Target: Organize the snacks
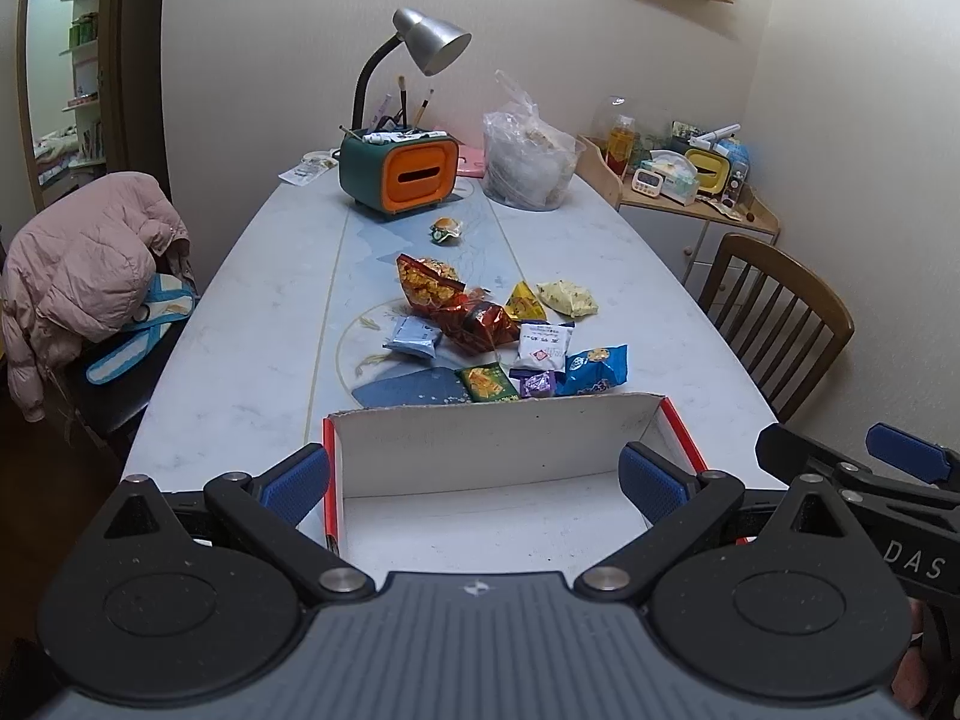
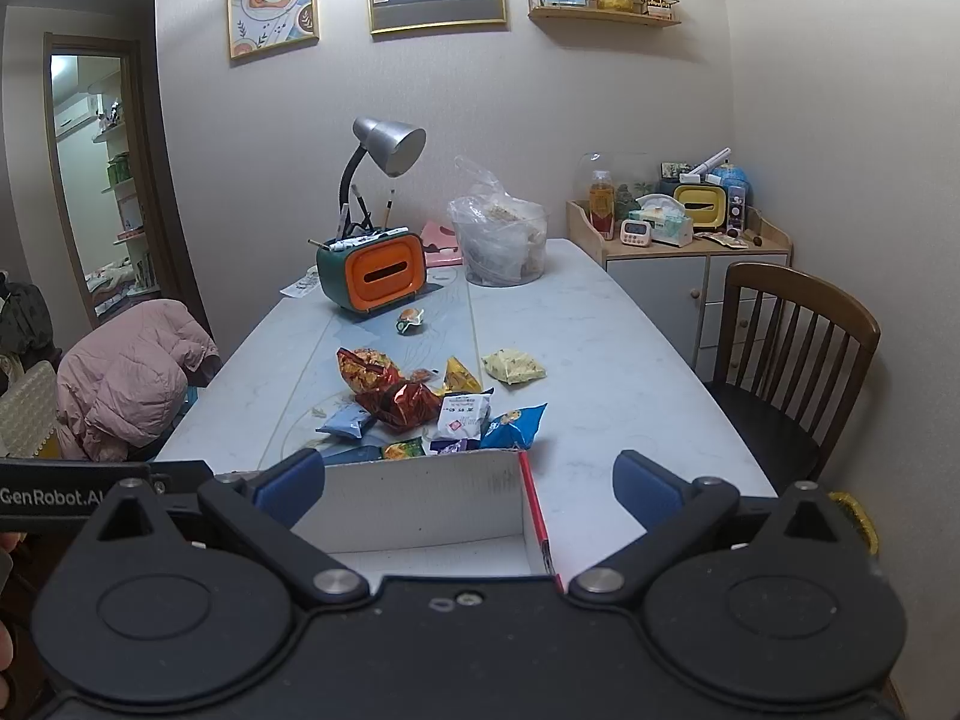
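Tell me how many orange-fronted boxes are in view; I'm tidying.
2: one orange-fronted box on the table by the lamp; a smaller yellow-fronted lookalike sits on the corner cabinet. Clutter there may hide others.

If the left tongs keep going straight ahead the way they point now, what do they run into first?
Probably the far wall of the box; the open left tongs point into it, and the snack pile lies just beyond. Depth is uncertain.

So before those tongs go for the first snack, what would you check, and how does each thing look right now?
1. Left tongs open and holding nothing: ok.
2. Right tongs open and holding nothing: ok.
3. White cardboard box has room inside: ok, the visible floor is bare.
4. Snack packets in plain sight beyond the box: ok.
5. Packets lying apart for a clean grab: not ok, several overlap.
6. Blue chip bag near the box wall, touching it: cannot tell.
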Tool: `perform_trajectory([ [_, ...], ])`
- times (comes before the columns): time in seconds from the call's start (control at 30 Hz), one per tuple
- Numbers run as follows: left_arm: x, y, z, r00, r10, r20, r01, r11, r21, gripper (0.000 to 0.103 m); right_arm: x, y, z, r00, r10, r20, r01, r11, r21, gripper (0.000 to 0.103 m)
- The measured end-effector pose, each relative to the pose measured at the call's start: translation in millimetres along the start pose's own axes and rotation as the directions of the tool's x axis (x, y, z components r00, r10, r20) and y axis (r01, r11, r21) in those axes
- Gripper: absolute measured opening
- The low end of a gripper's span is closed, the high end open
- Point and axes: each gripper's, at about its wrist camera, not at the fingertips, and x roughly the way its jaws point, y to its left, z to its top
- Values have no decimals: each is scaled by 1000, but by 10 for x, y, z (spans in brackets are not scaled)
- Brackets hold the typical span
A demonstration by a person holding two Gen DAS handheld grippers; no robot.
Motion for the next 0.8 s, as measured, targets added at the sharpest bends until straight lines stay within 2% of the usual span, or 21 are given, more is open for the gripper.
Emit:
perform_trajectory([
  [0.63,33,-51,11,1000,-6,-6,6,1000,4,103,21,0,21,1000,0,5,0,1000,-2,103],
  [0.73,70,-68,70,1000,-5,-4,5,1000,10,103,50,3,62,1000,-15,11,15,999,-30,103],
  [0.8,138,-36,155,999,-20,-32,20,1000,-13,103,99,-16,128,1000,-16,4,17,998,-57,103],
])
